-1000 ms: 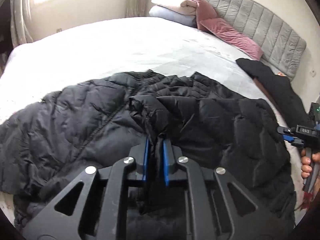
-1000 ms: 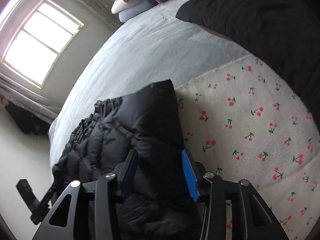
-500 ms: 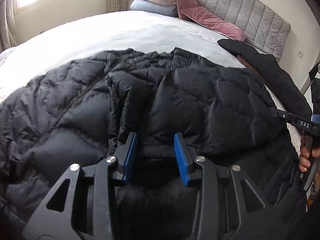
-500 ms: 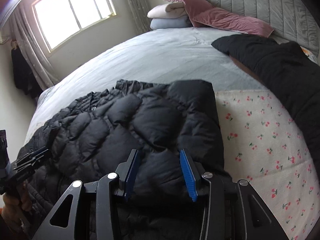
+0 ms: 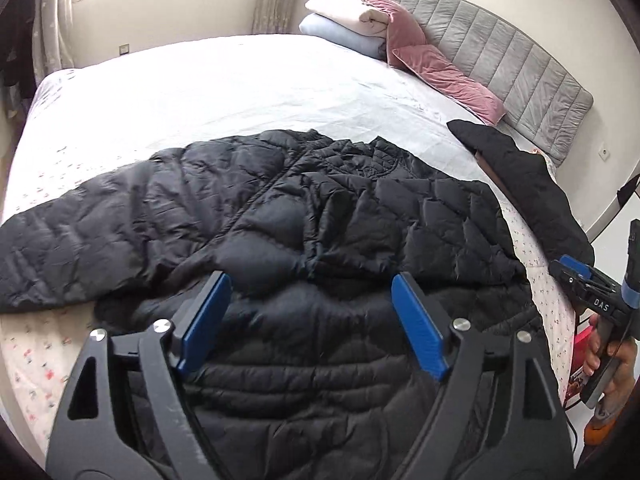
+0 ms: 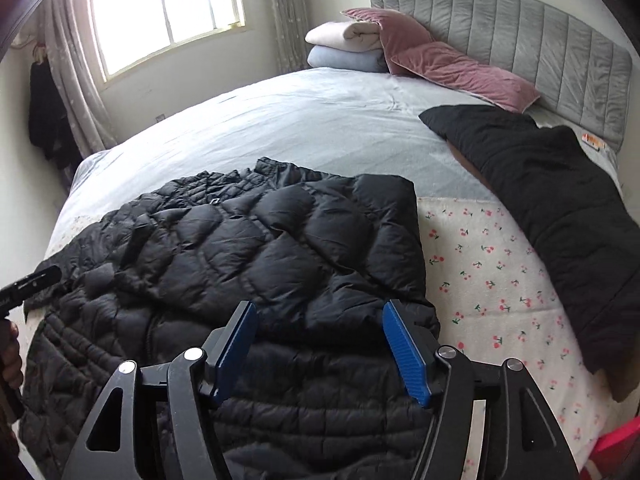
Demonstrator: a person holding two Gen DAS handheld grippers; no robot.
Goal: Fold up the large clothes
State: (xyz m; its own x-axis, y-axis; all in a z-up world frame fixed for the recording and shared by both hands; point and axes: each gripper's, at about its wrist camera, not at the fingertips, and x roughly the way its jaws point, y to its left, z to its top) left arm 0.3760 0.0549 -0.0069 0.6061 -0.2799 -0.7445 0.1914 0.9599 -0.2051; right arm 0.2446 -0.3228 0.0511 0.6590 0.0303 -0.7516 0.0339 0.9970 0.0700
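Observation:
A black quilted puffer jacket [image 5: 320, 232] lies spread on the bed, one sleeve folded across its body and the other sleeve stretched out to the left. It also shows in the right wrist view [image 6: 248, 256]. My left gripper [image 5: 310, 316] is open and empty, hovering above the jacket's near part. My right gripper [image 6: 318, 344] is open and empty above the jacket's right side. The right gripper also appears at the right edge of the left wrist view [image 5: 588, 288], and the left gripper at the left edge of the right wrist view [image 6: 32, 284].
The bed [image 5: 200, 88] has a pale sheet and a cherry-print cover [image 6: 492, 264]. Another black garment [image 6: 552, 200] lies at the right. Pink pillows [image 6: 448, 64], folded blankets [image 6: 344, 48] and a grey headboard [image 6: 540, 36] are at the far end. A window [image 6: 168, 8] is on the far wall.
My left gripper let go of the jacket fold and opened wide, then drew back and up. My right gripper stayed open and also drew back from the jacket.

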